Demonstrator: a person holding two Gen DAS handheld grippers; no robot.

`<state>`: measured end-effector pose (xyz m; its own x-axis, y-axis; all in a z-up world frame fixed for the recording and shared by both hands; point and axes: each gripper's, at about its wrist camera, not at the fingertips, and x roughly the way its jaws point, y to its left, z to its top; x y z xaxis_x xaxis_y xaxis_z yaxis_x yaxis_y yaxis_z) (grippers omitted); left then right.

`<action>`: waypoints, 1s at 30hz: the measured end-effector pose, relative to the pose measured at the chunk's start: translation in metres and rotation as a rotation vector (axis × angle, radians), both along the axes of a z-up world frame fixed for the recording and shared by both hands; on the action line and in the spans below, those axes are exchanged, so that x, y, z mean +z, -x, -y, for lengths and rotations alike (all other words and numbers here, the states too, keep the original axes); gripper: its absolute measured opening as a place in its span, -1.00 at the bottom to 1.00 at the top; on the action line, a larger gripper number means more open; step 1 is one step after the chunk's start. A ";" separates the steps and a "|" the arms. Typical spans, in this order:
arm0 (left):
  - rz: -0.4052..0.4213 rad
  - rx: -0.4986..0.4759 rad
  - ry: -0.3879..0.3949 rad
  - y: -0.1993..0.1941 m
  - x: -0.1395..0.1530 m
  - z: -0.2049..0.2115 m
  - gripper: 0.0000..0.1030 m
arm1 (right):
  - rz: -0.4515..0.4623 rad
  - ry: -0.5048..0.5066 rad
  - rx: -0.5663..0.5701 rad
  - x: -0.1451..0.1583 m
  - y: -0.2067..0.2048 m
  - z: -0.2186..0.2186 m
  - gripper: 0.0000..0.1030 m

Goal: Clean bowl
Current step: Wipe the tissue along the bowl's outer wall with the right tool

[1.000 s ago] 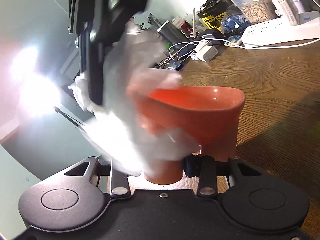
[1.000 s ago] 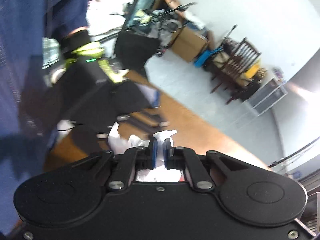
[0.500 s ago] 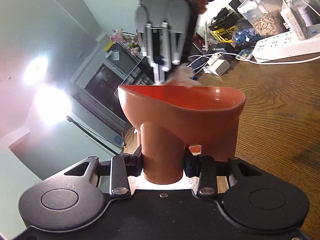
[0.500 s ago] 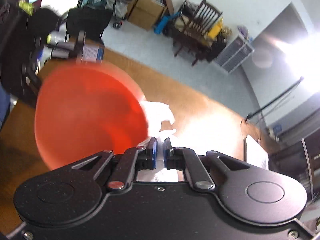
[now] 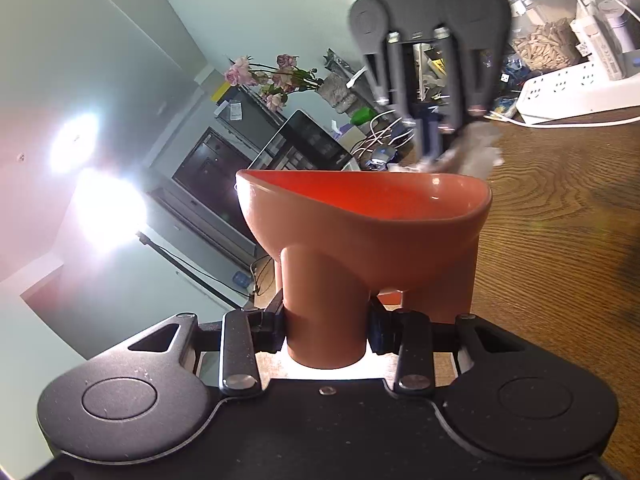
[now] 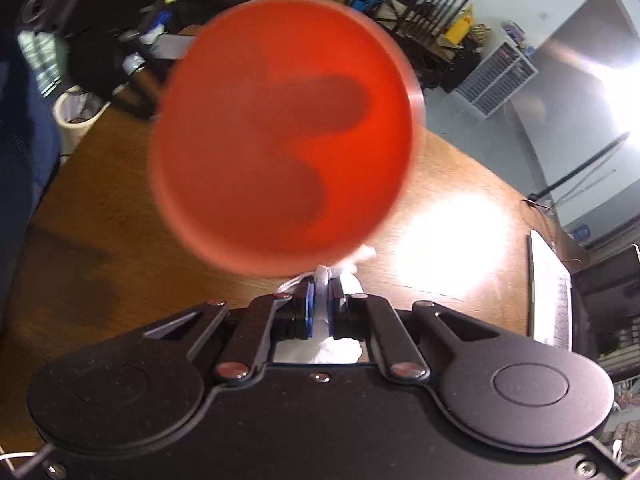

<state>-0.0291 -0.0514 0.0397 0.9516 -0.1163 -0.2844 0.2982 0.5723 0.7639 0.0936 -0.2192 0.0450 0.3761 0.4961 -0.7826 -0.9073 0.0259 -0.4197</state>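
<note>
An orange bowl on thick legs is held up over the table, with my left gripper shut on one of its legs. From above, my right gripper comes down at the bowl's far rim. It is shut on a crumpled white tissue that touches the rim at the back right. In the right wrist view the bowl is blurred and faces the camera, showing its bare inside. The tissue is pinched in my right gripper, just below the bowl's lower edge.
The wooden table stretches to the right. A white power strip, cables and a tub of wooden pegs crowd its far edge. A laptop lies at the table's right side. A person's blue sleeve is at the left.
The right gripper with the tissue has left the bowl's left side, where it covered the bowl, and now sits at the far right rim. The left grip on the leg is unchanged.
</note>
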 end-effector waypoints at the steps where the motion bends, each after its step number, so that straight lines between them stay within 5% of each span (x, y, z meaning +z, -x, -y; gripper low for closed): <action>1: 0.004 0.002 -0.007 -0.002 0.000 -0.001 -0.28 | -0.004 0.003 0.014 0.000 0.005 -0.001 -0.85; 10: 0.015 -0.006 -0.040 -0.010 0.003 0.001 -0.28 | -0.014 -0.023 0.181 0.017 0.055 -0.016 -0.87; 18: 0.011 -0.033 -0.057 -0.006 0.001 0.008 -0.28 | 0.084 -0.151 0.285 0.059 0.085 -0.041 -0.87; 30: 0.022 -0.008 -0.014 0.013 0.007 0.004 -0.28 | 0.226 -0.229 0.137 0.109 0.032 -0.050 -0.86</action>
<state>-0.0421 -0.0551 0.0465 0.9568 -0.1196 -0.2650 0.2854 0.5593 0.7783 0.0619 -0.1688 0.1543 0.4453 0.7068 -0.5497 -0.7936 0.0272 -0.6078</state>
